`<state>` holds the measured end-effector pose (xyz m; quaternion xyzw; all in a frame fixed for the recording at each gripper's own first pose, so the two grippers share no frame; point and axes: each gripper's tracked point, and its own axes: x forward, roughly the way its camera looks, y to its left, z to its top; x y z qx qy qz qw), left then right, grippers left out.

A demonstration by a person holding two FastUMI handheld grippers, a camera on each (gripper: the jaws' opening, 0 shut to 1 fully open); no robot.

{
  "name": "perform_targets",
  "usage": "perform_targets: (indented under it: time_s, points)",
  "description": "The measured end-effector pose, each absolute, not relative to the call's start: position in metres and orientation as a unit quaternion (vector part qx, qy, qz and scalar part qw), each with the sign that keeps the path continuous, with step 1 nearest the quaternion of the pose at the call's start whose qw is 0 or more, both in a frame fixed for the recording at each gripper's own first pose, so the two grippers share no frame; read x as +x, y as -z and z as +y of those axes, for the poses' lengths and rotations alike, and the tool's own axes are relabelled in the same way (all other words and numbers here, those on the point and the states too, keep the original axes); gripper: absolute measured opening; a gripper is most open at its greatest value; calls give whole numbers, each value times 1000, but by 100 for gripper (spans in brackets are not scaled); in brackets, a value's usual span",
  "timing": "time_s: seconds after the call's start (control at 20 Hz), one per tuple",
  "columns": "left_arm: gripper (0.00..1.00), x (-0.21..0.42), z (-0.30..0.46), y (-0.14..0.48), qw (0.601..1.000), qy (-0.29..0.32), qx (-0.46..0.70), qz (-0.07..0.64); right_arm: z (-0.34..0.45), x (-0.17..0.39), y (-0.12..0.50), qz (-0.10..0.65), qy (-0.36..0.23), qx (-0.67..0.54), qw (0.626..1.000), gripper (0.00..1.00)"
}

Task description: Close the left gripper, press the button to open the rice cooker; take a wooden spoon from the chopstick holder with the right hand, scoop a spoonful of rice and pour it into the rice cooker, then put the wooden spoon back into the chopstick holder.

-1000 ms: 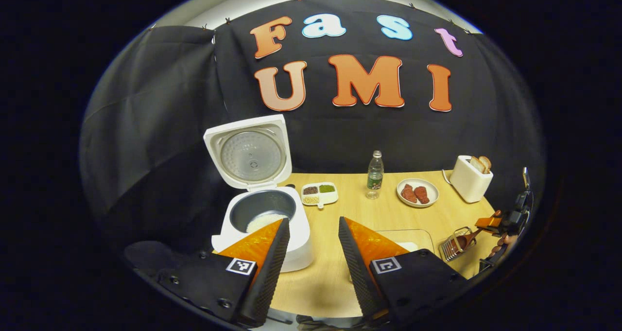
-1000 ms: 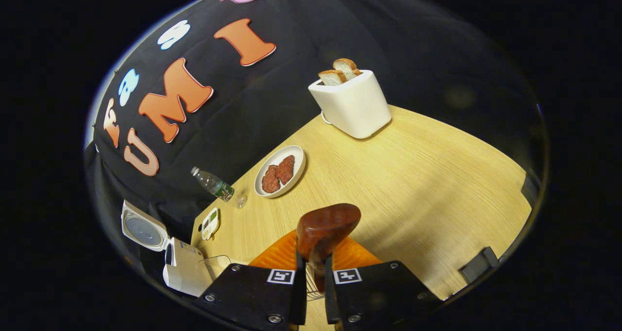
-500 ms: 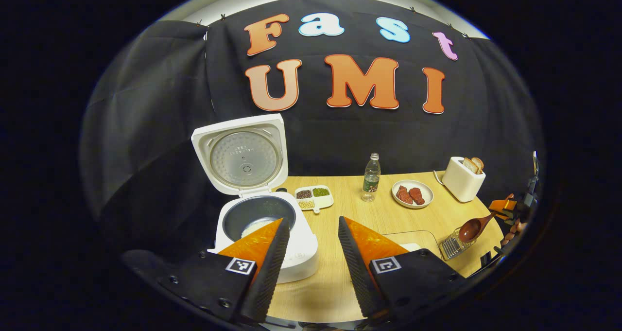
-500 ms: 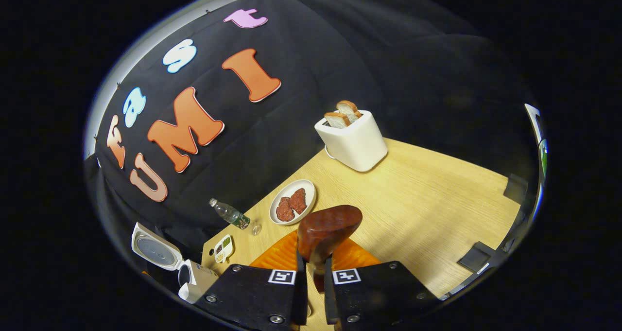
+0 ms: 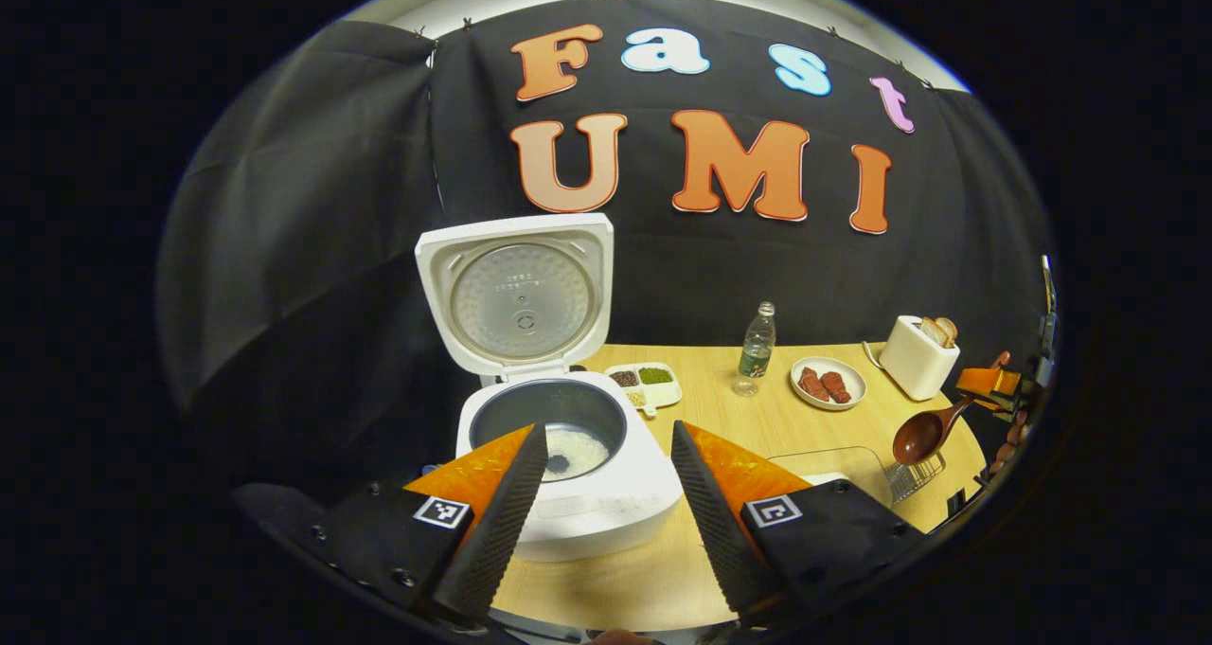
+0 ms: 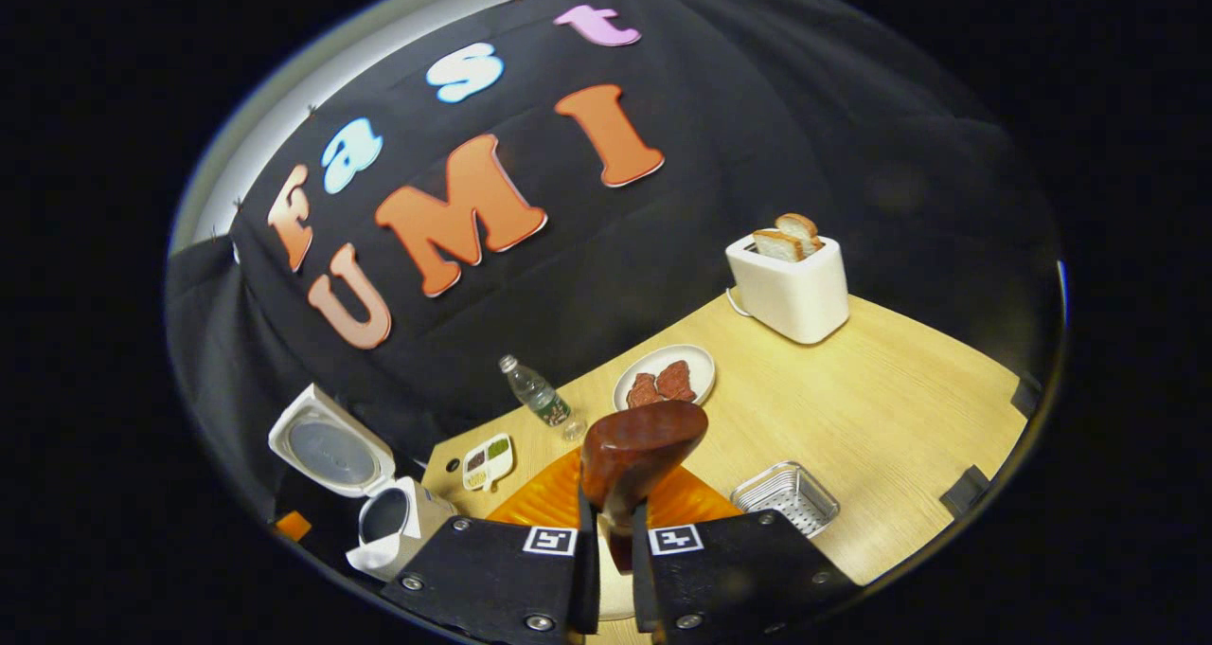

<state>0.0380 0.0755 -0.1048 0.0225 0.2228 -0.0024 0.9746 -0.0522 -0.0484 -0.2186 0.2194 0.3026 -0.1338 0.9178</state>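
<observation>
Right gripper view: fingers of the right gripper (image 6: 606, 541) pinching narrow on the handle of the dark reddish-brown wooden spoon (image 6: 636, 456), carrying it bowl-forward above the pale wood counter (image 6: 881, 408), likely to keep the bowl level for scooping. Sitting just beside, low and right, the wire-mesh chopstick holder (image 6: 786, 498). Left gripper view: hovering spread wide and gripping nothing, the left gripper (image 5: 606, 503), framing the white rice cooker (image 5: 606, 503) with lid standing open, white rice lying in its grey pot. Apparently heading next toward a rice source, not identifiable.
</observation>
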Motion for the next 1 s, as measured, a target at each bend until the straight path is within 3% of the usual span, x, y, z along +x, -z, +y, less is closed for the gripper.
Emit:
perform_targets:
  time_s: [0.45, 0.5, 0.55, 1.0]
  points:
    - [89, 33, 113, 111, 972, -19, 23, 233, 34, -44, 277, 336, 62, -6, 940, 13]
    - [89, 32, 114, 111, 972, -19, 29, 232, 39, -45, 282, 333, 57, -32, 941, 9]
    - [90, 32, 116, 111, 972, -18, 34, 231, 45, -46, 288, 332, 49, -58, 940, 13]
    - [90, 37, 121, 111, 970, -24, 58, 237, 76, -53, 330, 317, 0, -225, 921, 13]
